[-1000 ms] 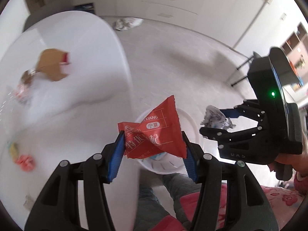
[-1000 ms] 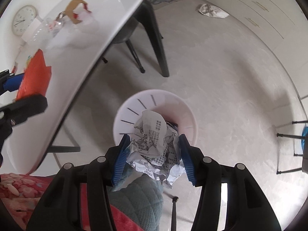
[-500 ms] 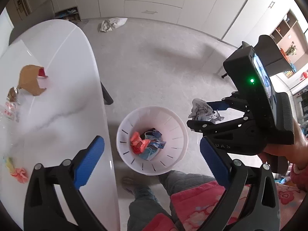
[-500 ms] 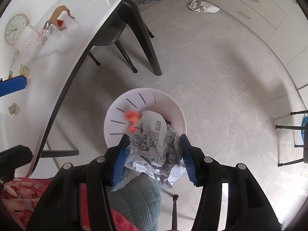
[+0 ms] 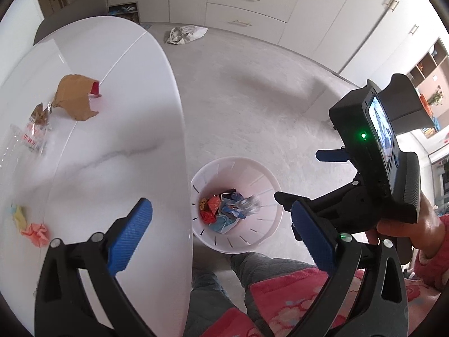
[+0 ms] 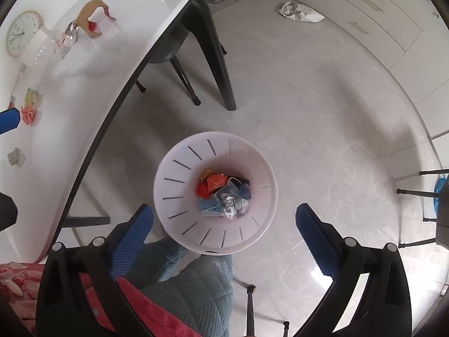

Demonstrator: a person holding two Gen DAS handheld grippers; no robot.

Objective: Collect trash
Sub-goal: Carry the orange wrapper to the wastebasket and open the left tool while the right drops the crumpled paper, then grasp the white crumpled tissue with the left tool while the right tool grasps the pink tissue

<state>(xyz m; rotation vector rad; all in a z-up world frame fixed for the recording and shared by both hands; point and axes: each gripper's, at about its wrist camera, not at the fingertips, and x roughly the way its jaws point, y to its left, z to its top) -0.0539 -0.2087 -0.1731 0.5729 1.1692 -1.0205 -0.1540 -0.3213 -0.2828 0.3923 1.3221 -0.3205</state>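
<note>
Both claws, left claw (image 5: 221, 233) and right claw (image 6: 224, 231), spread wide and empty above the white wastebasket (image 6: 168, 196) for a clean drop, wrappers heaped inside at center, more trash—pink paper wad (image 5: 36, 233), brown cardboard scrap (image 5: 74, 101)—waiting on the tabletop (image 5: 126, 118) toward nine o'clock.

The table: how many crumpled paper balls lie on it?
3 on the table: a pink one, a yellow one beside it, a grey one nearer the person. Others may be hidden.
</note>
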